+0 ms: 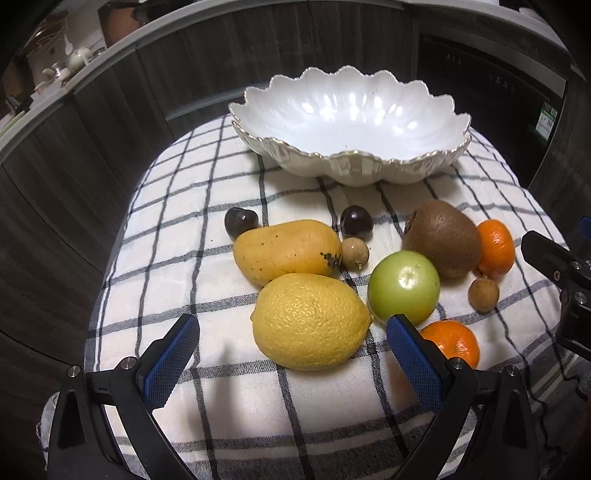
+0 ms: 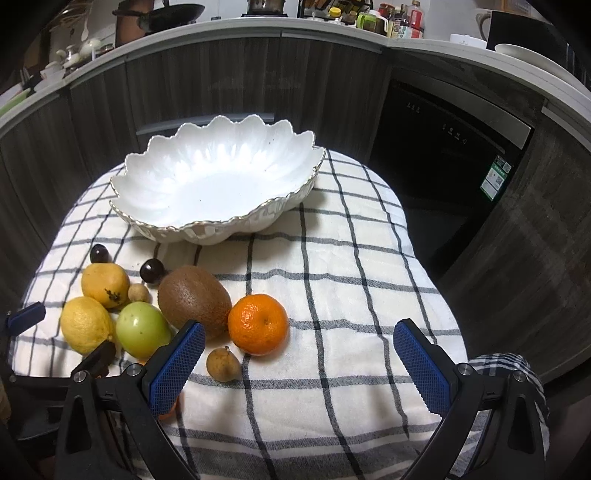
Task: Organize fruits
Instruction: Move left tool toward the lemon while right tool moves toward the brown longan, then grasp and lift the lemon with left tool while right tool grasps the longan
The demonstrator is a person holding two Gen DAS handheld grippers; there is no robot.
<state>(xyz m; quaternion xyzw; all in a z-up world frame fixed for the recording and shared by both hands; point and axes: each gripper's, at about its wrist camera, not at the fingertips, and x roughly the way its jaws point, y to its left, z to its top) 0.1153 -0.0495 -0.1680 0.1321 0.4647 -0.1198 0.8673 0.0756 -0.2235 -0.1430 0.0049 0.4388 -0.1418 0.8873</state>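
Note:
A white scalloped bowl point(image 1: 351, 122) point(image 2: 218, 181) stands empty at the back of the checked cloth. In front lie a lemon point(image 1: 310, 321) point(image 2: 85, 324), a mango point(image 1: 286, 251) point(image 2: 104, 285), a green apple point(image 1: 403, 286) point(image 2: 142, 328), a kiwi point(image 1: 441, 238) point(image 2: 194, 299), two tangerines point(image 1: 496, 247) point(image 1: 452, 341) point(image 2: 257, 324), two dark plums point(image 1: 240, 222) point(image 1: 356, 220) and two small brown longans point(image 1: 355, 252) point(image 1: 483, 294) point(image 2: 222, 364). My left gripper point(image 1: 291, 354) is open, its fingers either side of the lemon's near end. My right gripper point(image 2: 301, 362) is open and empty, just right of the fruit.
The checked cloth point(image 2: 351, 295) covers a small table whose edges drop off on all sides. Dark cabinets point(image 2: 240, 81) and a black appliance point(image 2: 443, 140) stand behind. The counter above carries pots, jars and dishes point(image 2: 369, 18).

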